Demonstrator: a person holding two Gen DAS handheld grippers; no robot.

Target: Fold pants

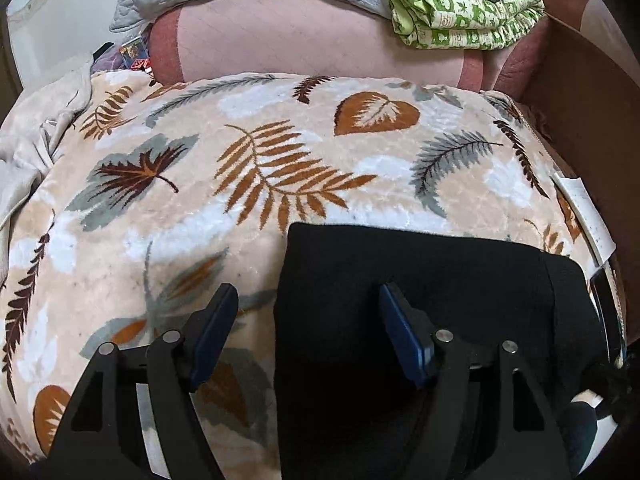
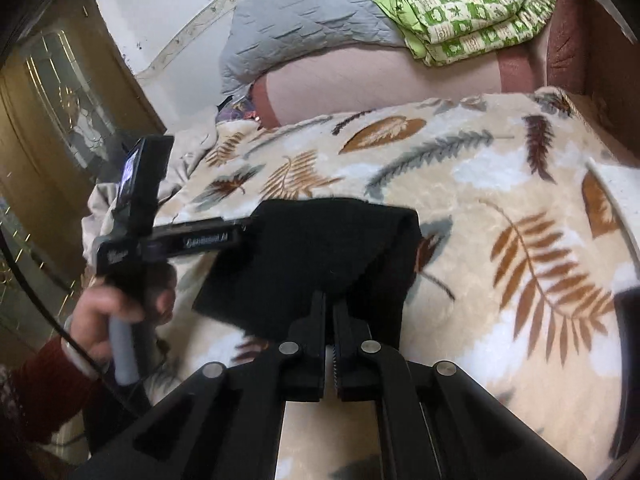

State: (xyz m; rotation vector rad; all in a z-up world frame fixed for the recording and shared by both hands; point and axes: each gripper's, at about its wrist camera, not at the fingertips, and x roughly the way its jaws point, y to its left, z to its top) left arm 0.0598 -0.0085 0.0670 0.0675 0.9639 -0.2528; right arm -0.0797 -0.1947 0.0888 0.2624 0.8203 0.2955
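Pants: your black pants lie folded on the leaf-print blanket, a flap lifted off it toward your right side.
Right gripper: your right gripper has its jaws pressed together, clamped on the near edge of the pants.
Left gripper: your left gripper hangs with jaws spread wide apart, straddling the left edge of the pants, gripping nothing.
Left hand: your hand grasps its handle.
Behind: a green patterned quilt and a grey quilt rest on the pink sofa.
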